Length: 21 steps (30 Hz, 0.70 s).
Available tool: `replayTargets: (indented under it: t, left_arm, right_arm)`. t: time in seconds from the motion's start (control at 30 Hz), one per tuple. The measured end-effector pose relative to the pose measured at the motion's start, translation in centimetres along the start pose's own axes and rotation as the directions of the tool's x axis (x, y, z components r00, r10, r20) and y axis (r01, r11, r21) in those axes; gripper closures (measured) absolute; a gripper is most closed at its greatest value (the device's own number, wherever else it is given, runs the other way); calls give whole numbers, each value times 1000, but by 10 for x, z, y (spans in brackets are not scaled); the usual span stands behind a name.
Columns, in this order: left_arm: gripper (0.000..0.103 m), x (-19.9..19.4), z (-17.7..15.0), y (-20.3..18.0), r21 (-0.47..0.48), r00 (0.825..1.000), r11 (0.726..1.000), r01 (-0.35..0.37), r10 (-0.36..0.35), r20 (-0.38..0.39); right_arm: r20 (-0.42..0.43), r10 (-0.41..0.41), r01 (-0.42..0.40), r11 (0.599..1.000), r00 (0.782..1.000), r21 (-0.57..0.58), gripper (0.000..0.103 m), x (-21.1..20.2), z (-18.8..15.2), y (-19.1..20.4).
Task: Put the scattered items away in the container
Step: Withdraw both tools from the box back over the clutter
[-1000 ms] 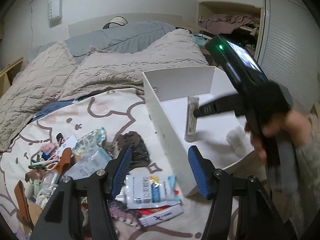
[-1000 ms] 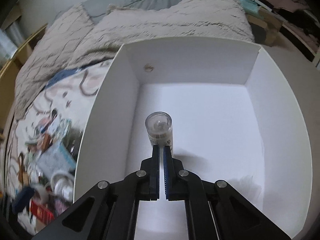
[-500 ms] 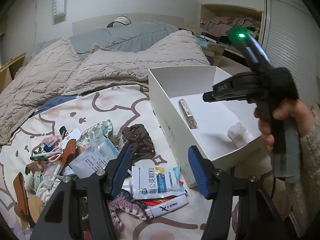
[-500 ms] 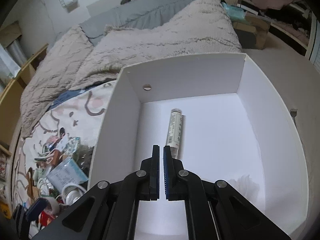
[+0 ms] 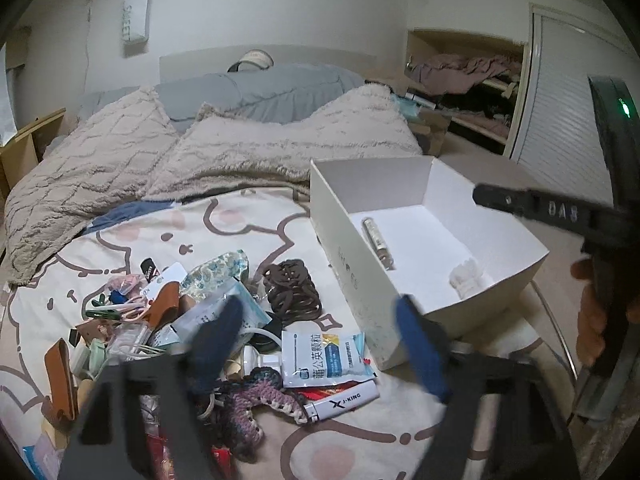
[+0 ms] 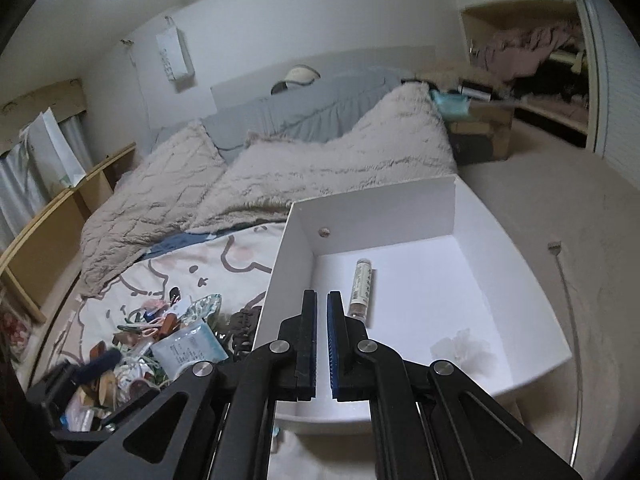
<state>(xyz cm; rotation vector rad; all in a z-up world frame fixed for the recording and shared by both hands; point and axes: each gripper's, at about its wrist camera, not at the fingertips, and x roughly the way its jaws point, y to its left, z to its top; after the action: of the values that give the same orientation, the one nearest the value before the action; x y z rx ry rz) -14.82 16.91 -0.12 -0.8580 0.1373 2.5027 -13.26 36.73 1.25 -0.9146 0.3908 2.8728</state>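
The right gripper (image 6: 322, 344) hangs above the near edge of the white box (image 6: 532, 300), its two blue-lined fingers drawn almost together with only a narrow slit between them and nothing held in it. Just ahead of the fingertips and slightly to their right, a slim clear vial (image 6: 362, 286) lies flat on the box floor, close to the left wall. Farther right of the fingers, near the front wall, sits a small white crumpled tuft (image 6: 460, 346).

The left gripper (image 5: 320, 344) hovers over the bed with its blue fingers spread wide and empty; both are blurred. Between and just beyond those fingers lies a white and blue sachet (image 5: 324, 354), with a white lighter (image 5: 344, 396) beside it and a crocheted purple piece (image 5: 256, 398) nearer the left finger. Ahead of the sachet sits a bundle of brown hair ties (image 5: 292, 290), and left of that a heap of small clutter (image 5: 132, 320) on the cartoon bedsheet (image 5: 224, 224). The box stands ahead of the right finger.
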Motion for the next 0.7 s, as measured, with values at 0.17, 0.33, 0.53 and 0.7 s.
replayTargets:
  t: [0.17, 0.33, 0.53, 0.7]
  left_arm:
    - [12, -25, -4, -1, 33, 998, 999, -31, 29, 51]
    - [1, -49, -9, 7, 33, 992, 996, -87, 83, 99]
    - [0, -72, -17, 25, 14, 983, 990, -140, 138, 123]
    - [0, -85, -24, 44, -9, 972, 984, -180, 180, 148]
  right_arm:
    - [28, -16, 16, 1000, 999, -1, 27, -15, -17, 7]
    - [108, -31, 36, 998, 994, -42, 24, -32, -35, 24]
    - [160, -17, 27, 998, 987, -62, 2, -46, -55, 43]
    - [153, 0, 11, 997, 988, -75, 0, -48, -60, 55]
